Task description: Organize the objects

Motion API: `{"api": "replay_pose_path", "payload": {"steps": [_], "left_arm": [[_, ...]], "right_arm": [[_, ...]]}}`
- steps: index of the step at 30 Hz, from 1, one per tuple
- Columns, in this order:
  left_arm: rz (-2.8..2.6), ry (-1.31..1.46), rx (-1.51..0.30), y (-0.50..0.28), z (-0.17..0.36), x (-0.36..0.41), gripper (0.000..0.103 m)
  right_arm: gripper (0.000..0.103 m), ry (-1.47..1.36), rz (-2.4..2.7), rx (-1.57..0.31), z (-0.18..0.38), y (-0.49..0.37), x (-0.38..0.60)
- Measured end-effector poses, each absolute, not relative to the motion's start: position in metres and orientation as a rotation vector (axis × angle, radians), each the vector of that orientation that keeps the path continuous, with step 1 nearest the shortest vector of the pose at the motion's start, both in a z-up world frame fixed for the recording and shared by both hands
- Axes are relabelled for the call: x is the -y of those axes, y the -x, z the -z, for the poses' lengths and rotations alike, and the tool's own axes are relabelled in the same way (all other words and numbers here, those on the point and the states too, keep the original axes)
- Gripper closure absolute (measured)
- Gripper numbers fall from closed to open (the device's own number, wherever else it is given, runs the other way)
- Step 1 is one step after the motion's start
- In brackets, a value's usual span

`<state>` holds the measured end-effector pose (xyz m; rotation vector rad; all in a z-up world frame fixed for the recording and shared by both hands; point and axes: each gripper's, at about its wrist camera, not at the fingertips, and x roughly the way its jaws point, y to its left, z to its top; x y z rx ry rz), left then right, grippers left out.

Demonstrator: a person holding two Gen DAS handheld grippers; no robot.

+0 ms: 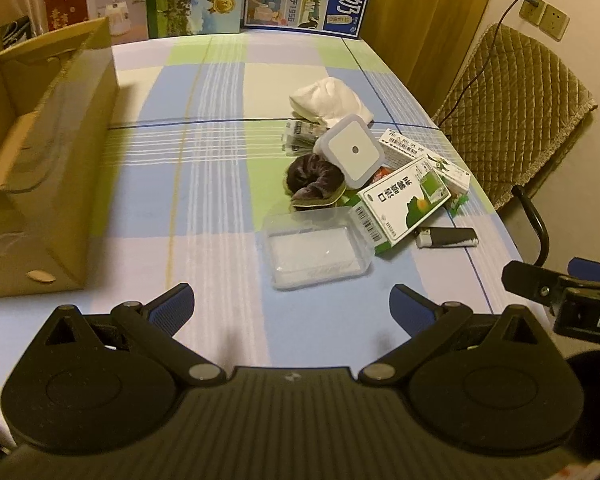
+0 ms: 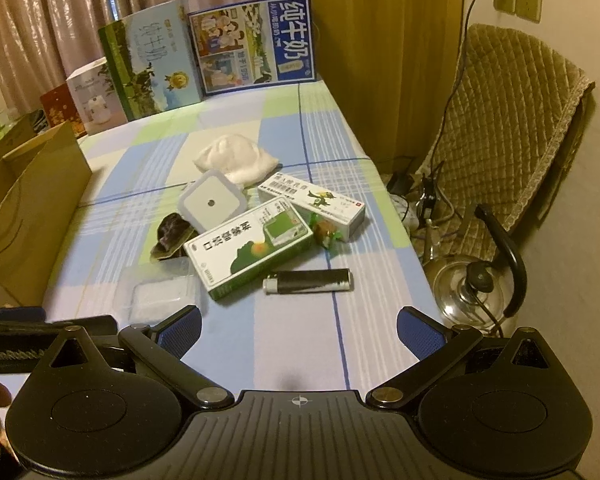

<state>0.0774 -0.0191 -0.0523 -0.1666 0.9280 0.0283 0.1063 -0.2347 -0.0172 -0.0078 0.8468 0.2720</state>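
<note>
Table (image 1: 204, 168) w/ check cloth; open cardboard box (image 1: 56, 152) stands at its left edge, inside looks bare as far as I can see, prob. the drop target. Clutter pile sits right of centre, well apart from box. Largest first: white cloth (image 1: 332, 102) at back, soft, limp, will drape, so pinch a fold anywhere. Green carton (image 2: 248, 246) leans on the pile, light, stiff, thin walls; take across its short width, gentle squeeze or it dents. White carton (image 2: 314, 204) behind it, same handling. Clear tray (image 1: 318, 250) nearest my L gripper (image 1: 294, 308), holds a flat white pad, nothing else seen; thin plastic, slick, flexes, so grip a side wall, not the floor. Square night light (image 1: 350, 152) rests tilted atop pile, hard smooth shell, rounded edges, may slip; take across flat sides. Dark scrunchie (image 1: 314, 180) beside it, touching, soft, compressible, easy pinch. Lighter (image 2: 308, 281) lies flat alone at near right, closest to R gripper (image 2: 300, 334); hard, smooth cylinder-ish, could roll, so grab mid-body across narrow axis. Wrapped candy (image 2: 326, 234) between cartons, tiny, crinkly, pinch the wrapper. Both grippers wide, holding nothing, hovering over near table edge short of pile. Nothing in box yet by my read, sorting not begun.
</note>
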Motion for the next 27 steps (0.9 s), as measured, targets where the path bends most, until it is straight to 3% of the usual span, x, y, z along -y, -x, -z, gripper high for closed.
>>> {"api": "replay_pose_path", "payload": {"steps": [17,27], "left_arm": [[-0.054,0.159,-0.923,-0.136,0.109,0.043,0.001],[-0.068,0.079,-0.942,-0.131,0.116,0.013,0.021]], "right_arm": [[0.002,-0.048,-0.201,-0.907,0.046,-0.159,0.252],[0.002,0.031,-0.25,-0.925,0.065,-0.172,0.226]]}}
